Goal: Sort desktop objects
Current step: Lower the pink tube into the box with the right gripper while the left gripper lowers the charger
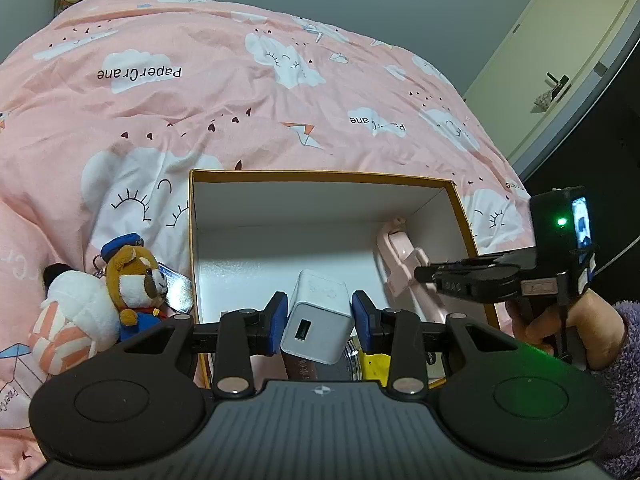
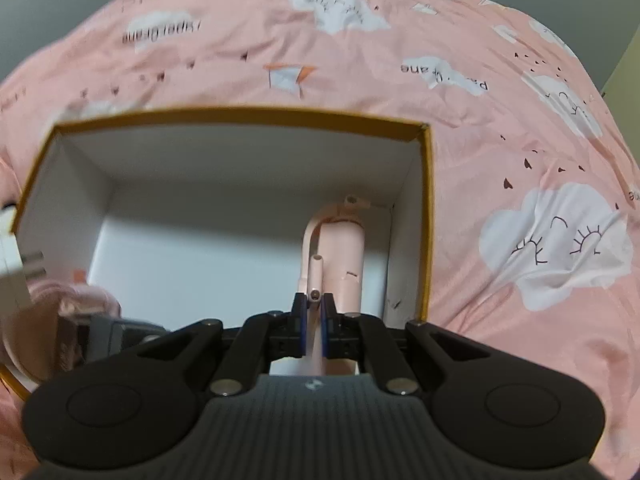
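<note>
Pinching a white USB charger cube (image 1: 318,316) between their blue pads, the left tongs (image 1: 319,322) hold it over the near edge of the open cardboard box (image 1: 320,177), at about 6 o'clock in the left wrist view. The grip sits across the cube's flat sides, which gives smooth, hard plastic the firmest seat; its USB port faces the camera. It looks ready to be let go into the box. At 3 o'clock the right tongs (image 1: 424,272) reach in over the box's right rim toward a pale pink plastic device (image 1: 394,256) lying along the right wall. Outside the box at 9 o'clock, two soft plush toys wait on the pink bed quilt (image 1: 200,100): a brown bear keychain in a blue cap (image 1: 134,280) and a white fluffy plush (image 1: 82,312), with a crinkled silver foil packet (image 1: 178,290) just behind them.

In the right wrist view, the right tongs (image 2: 315,320) are pressed nearly together on a thin pink stem (image 2: 315,280) of the same device (image 2: 344,256), which rests on the box floor at about 5 o'clock against the right wall. Whether the stem is a strap or a rigid part, I cannot tell. The box (image 2: 240,114) is matte white inside with a mustard-yellow rim. At 9 o'clock the charger (image 2: 12,256) shows, blurred, with its metal prongs.
</note>
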Demonstrator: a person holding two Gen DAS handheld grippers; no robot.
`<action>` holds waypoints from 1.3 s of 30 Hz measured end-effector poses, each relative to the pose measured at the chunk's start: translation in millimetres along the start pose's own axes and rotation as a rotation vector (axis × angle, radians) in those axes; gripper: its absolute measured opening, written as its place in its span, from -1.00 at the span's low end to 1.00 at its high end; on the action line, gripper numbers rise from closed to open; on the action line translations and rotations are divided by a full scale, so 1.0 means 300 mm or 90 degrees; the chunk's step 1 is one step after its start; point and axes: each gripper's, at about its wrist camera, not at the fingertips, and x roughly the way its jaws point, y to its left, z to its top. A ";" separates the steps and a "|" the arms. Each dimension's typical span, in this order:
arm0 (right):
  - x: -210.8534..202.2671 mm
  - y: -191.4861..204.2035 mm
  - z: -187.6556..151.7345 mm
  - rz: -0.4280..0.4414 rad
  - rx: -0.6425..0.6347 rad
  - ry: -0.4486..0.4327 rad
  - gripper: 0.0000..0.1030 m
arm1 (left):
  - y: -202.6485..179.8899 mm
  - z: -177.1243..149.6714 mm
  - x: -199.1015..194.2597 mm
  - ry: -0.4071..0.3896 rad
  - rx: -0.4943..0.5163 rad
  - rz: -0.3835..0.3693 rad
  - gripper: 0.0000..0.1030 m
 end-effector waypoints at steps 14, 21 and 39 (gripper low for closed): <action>0.048 0.051 0.036 -0.058 -0.132 0.090 -0.78 | 0.019 -0.010 -0.030 -0.017 -0.008 -0.010 -0.22; 0.056 0.061 0.059 -0.058 -0.165 0.101 -0.78 | 0.035 -0.015 -0.040 -0.021 -0.013 -0.007 -0.22; 0.135 0.175 0.086 0.087 -0.466 0.103 -0.83 | 0.006 -0.022 0.009 0.007 0.005 -0.013 -0.22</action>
